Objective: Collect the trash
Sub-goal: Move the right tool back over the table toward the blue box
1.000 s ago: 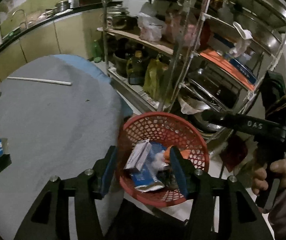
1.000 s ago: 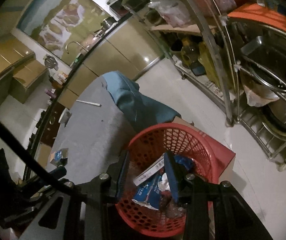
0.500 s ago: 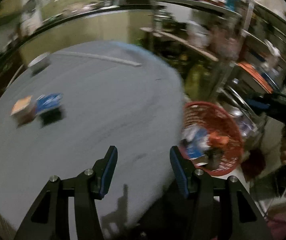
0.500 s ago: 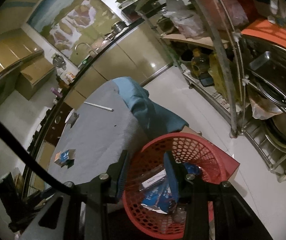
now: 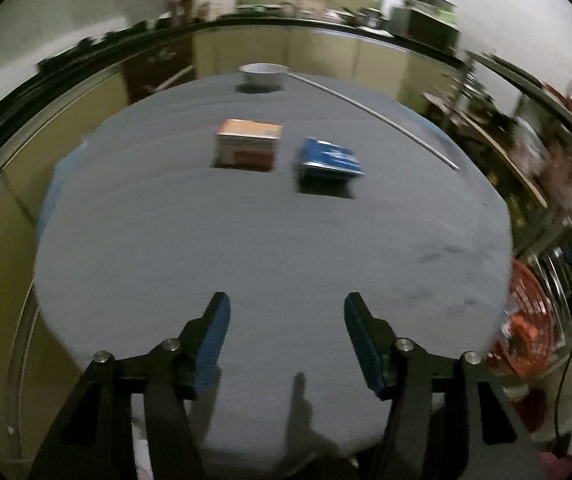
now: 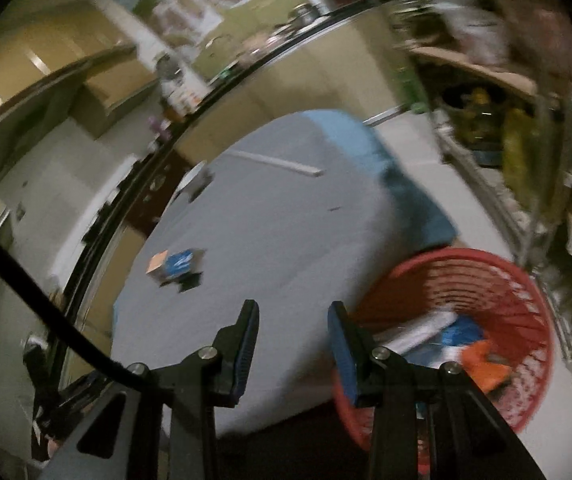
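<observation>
- since two pieces of trash lie side by side on the round grey-covered table [image 5: 269, 264], the step in hand looks like a reach for one of them, and the grip should take one at a time.
- the left gripper [image 5: 286, 340] hovers over the near part of the table with its blue-padded fingers [image 5: 213, 336] spread wide and nothing between them; both boxes sit well ahead of it.
- the flat blue packet [image 5: 330, 159] lies just beside the orange-and-white cardboard box [image 5: 249, 143], with a narrow gap between them; a jaw sliding into that gap could nudge the neighbour.
- the packet is low, so i would bring the fingers down close to the cloth and close across its short side.
- the right gripper [image 6: 292, 344] is also parted and empty, held over the table edge next to the red plastic mesh basket [image 6: 526, 280], which stands on the floor beside the table and already holds several wrappers.
- a small white bowl [image 5: 263, 72] and a thin white stick [image 5: 378, 116] rest at the far side, clear of the likely reach.
- both views are blurred, so finer detail on the boxes cannot be read.
</observation>
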Tool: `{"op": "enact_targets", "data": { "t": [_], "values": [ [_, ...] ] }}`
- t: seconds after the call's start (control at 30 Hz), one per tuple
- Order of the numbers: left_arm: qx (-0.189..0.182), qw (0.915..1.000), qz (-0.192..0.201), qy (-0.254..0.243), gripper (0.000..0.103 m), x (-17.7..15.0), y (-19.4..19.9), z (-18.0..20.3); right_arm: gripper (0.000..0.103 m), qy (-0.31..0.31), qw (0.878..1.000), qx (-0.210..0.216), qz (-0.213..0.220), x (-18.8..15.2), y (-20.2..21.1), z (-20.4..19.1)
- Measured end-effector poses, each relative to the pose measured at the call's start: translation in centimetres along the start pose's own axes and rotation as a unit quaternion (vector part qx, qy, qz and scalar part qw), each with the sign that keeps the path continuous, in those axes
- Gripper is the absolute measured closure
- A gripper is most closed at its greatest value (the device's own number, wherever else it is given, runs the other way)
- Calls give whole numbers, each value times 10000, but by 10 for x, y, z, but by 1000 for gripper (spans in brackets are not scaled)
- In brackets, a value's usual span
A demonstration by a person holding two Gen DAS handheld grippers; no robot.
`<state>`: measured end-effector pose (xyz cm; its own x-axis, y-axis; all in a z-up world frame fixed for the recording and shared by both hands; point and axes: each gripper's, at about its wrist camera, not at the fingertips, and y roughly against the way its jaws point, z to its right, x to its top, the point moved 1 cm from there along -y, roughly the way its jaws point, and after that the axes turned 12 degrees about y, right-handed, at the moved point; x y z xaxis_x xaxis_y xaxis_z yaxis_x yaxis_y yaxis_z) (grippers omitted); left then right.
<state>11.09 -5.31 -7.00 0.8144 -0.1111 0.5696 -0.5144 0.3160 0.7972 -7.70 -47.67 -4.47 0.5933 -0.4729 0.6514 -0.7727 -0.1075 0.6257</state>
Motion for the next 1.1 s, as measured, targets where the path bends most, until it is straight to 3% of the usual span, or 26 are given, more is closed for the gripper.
{"op": "enact_targets", "data": {
  "t": [0.3, 0.4, 0.43, 0.6, 0.73, 0.77, 1.1],
  "values": [
    [127, 9986, -61, 514, 41, 6, -13, -46, 63, 1188, 9898, 606, -497, 28, -73, -105],
    [162, 9978, -179, 618, 41, 6, -22, -53, 54, 1630, 9823, 691, -617, 36, -99, -133],
    [173, 9974, -226, 656, 41, 6, -25, -56, 49, 1738, 9799, 719, -665, 38, -107, -138],
    [258, 9960, -392, 761, 41, 6, -39, -65, 48, 2158, 9679, 932, -889, 50, -154, -159],
    [331, 9951, -442, 826, 41, 5, -42, -73, 37, 2605, 9542, 1081, -1001, 67, -196, -170],
    [346, 9948, -451, 843, 41, 5, -42, -75, 32, 2701, 9512, 1081, -1030, 70, -205, -173],
    [478, 9927, -527, 972, 41, 2, -42, -91, 30, 3947, 9051, 523, -1494, 86, -298, -184]
  ]
}}
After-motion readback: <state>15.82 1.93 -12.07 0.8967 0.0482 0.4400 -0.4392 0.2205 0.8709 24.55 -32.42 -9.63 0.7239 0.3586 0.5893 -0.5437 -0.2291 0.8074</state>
